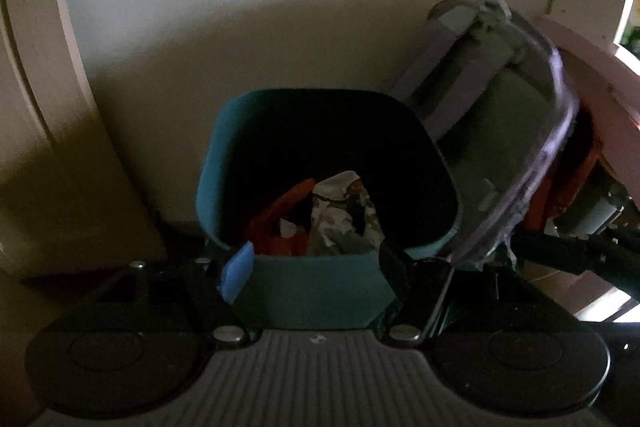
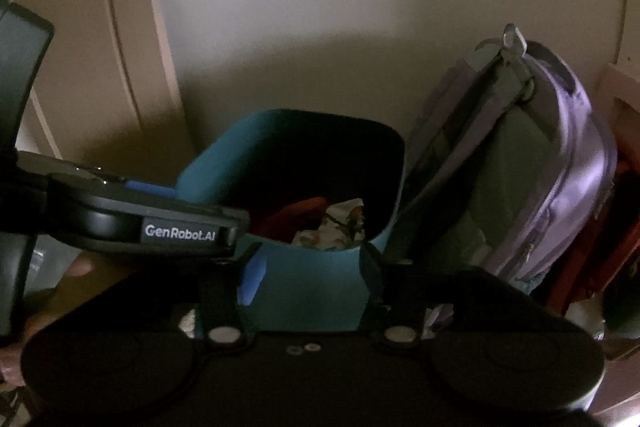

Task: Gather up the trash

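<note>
Straight ahead and below my left gripper (image 1: 316, 267) sits the teal bin (image 1: 320, 291), trash (image 1: 344, 215) lying deep inside; my jaws are parted and empty, straddling its near rim. From the right wrist, my right gripper (image 2: 310, 275) is likewise released and empty over that rim, the left unit (image 2: 176, 227) just beside it, neither plainly nearer.

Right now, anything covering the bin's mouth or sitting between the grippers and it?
Nothing visible does. The teal bin has no lid, and its mouth is open with crumpled trash inside. The left gripper and right gripper are open with nothing in them. The backpack leans beside it.
</note>
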Motion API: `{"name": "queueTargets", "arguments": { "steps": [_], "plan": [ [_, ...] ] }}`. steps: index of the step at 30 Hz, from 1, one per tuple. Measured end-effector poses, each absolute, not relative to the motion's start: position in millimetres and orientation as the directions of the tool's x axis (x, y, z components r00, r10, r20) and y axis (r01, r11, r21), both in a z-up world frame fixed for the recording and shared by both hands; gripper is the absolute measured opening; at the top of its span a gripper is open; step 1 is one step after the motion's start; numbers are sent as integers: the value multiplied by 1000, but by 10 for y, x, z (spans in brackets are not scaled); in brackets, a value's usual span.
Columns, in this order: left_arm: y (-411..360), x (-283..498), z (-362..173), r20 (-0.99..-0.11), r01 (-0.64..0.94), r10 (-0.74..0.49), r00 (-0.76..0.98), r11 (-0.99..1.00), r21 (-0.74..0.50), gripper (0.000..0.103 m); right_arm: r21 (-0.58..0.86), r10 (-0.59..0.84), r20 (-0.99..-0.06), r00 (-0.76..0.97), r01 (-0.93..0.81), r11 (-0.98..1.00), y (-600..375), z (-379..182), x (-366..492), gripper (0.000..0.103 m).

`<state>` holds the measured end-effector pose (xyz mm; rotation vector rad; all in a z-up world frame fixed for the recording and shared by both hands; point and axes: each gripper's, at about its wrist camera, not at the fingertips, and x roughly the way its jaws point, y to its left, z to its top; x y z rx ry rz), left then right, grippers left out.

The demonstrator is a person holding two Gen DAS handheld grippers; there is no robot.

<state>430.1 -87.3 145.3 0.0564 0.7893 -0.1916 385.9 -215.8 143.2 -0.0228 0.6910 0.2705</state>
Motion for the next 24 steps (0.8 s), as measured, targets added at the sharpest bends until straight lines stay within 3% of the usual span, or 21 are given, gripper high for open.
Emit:
{"name": "queueTargets", "arguments": {
  "steps": [11, 15, 17, 24],
  "plan": [
    [-740, 3406, 1730, -618, 211, -160, 770, 977, 10, 73, 89, 303, -544, 783, -305, 948, -2195, 1657, 3059, 65],
    [-660, 3082, 1796, -588, 209, -167, 792, 978, 3, 80, 101, 328, -514, 793, -324, 941, -2234, 1703, 2802, 72],
    [-609, 2929, 1830, -569, 204, -165, 805, 979, 4, 80, 103, 340, -497, 798, -335, 937, -2252, 1717, 2678, 82],
    [-428, 2524, 1846, -527, 189, -174, 832, 982, -24, 83, 129, 364, -440, 821, -344, 930, -2295, 1725, 2290, 99]
  ]
}}
